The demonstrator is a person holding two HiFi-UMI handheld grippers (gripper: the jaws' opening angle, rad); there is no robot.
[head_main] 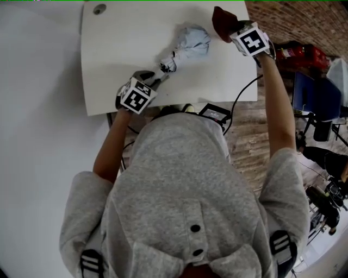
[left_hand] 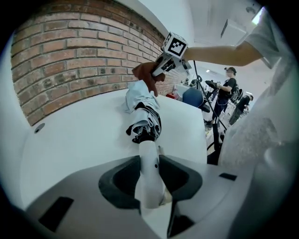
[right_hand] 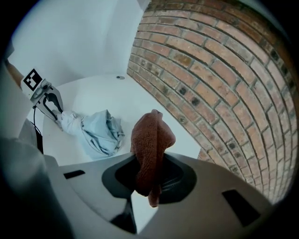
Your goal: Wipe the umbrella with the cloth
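A folded pale-blue umbrella [head_main: 190, 43] lies on the white table [head_main: 119, 65], its canopy bunched up. My left gripper [head_main: 155, 81] is shut on the umbrella's white handle [left_hand: 150, 170], near the table's front edge. The canopy [left_hand: 142, 105] stretches away from those jaws. My right gripper [head_main: 231, 27] is held over the table's far right corner, shut on a rust-brown cloth [head_main: 222, 21]. In the right gripper view the cloth [right_hand: 149, 149] stands up between the jaws, apart from the umbrella [right_hand: 96, 130] to its left. The left gripper [right_hand: 46, 100] shows there at the umbrella's end.
A brick wall [right_hand: 224, 84] runs along the table's far side. A round hole [head_main: 99, 8] sits in the table's far left corner. Cables and a small device [head_main: 215, 114] hang below the front edge. Chairs, gear and people [left_hand: 229, 88] stand off to the right.
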